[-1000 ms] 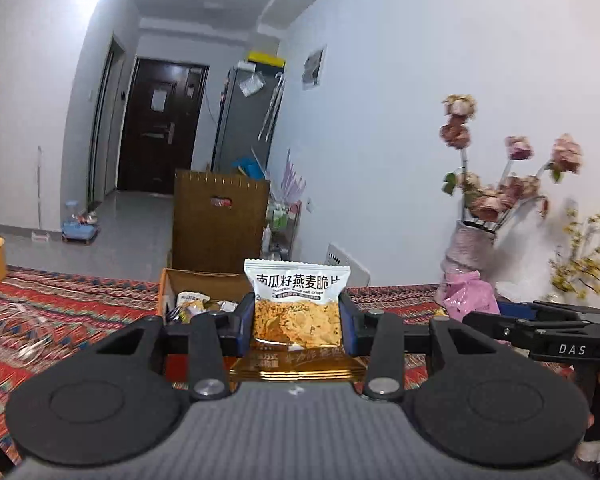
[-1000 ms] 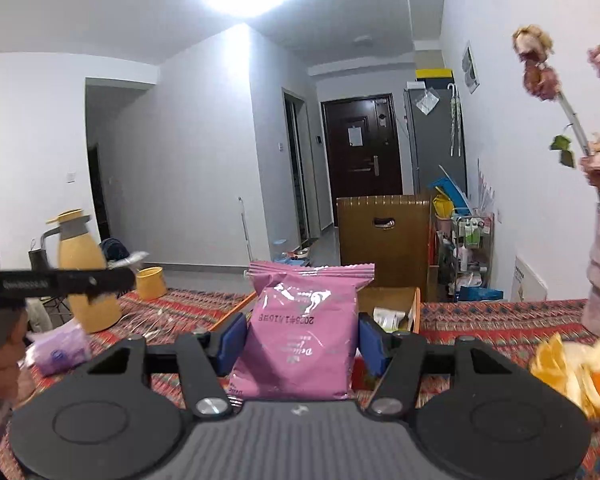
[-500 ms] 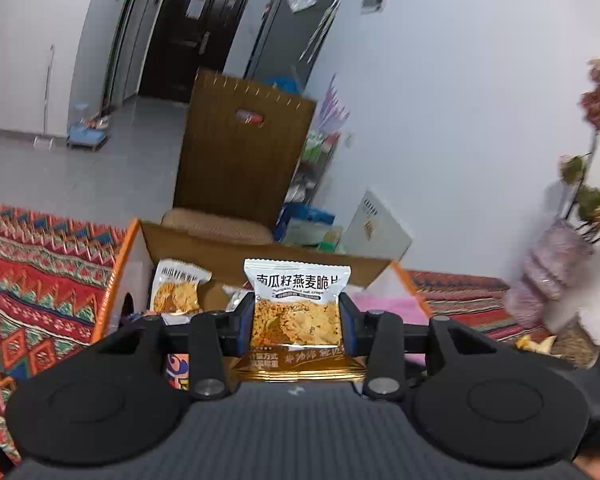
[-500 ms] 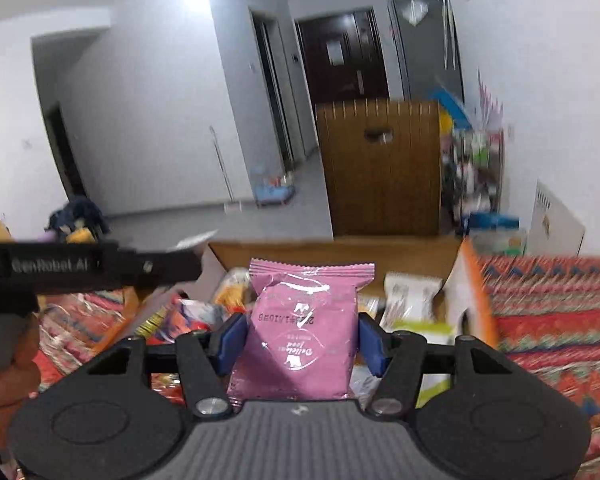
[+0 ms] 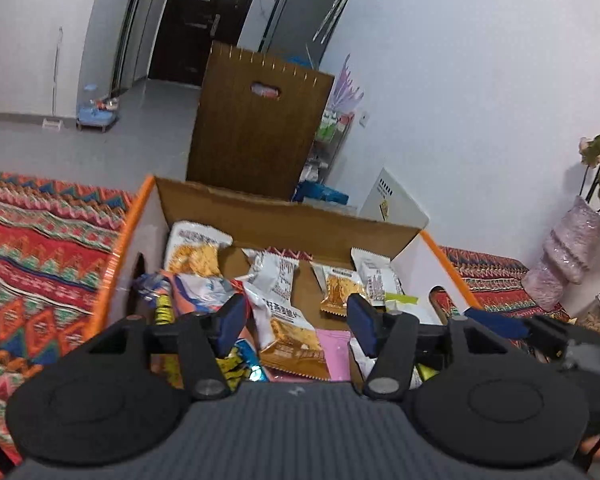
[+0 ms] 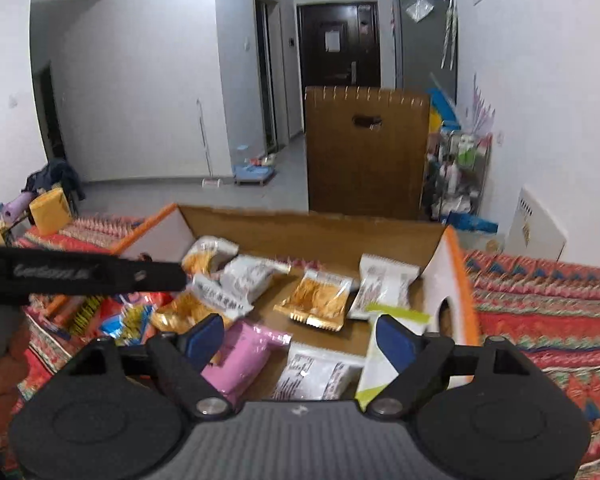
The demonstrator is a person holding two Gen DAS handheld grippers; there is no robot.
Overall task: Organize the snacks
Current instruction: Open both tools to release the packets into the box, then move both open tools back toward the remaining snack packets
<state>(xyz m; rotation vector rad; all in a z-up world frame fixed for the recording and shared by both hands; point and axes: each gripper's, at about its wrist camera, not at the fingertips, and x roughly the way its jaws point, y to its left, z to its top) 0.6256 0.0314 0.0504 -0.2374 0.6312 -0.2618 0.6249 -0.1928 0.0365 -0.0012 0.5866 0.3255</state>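
An open cardboard box [image 5: 284,218] with orange edges holds several snack packets. My left gripper [image 5: 297,323] hovers over it with its jaws opening. A white-and-gold crisp packet [image 5: 290,334] lies loose in the box below the gap, free of both pads, and beside it is a pink packet [image 5: 333,354]. My right gripper [image 6: 300,340] is also over the box [image 6: 300,230], its jaws opening wide. The pink packet [image 6: 240,360] lies tilted on the box floor by the left pad, not gripped. More gold and white packets [image 6: 316,298] fill the box.
The box sits on a red patterned tablecloth [image 5: 40,248]. A tall brown cardboard panel [image 5: 256,120] stands just behind it. A pink vase with flowers [image 5: 568,252] is on the table at the right. One black finger of the left gripper [image 6: 100,276] crosses the right wrist view.
Both grippers came forward and down over the box. Each then opened and let go of its packet: the gold one and the pink one now lie in the box.
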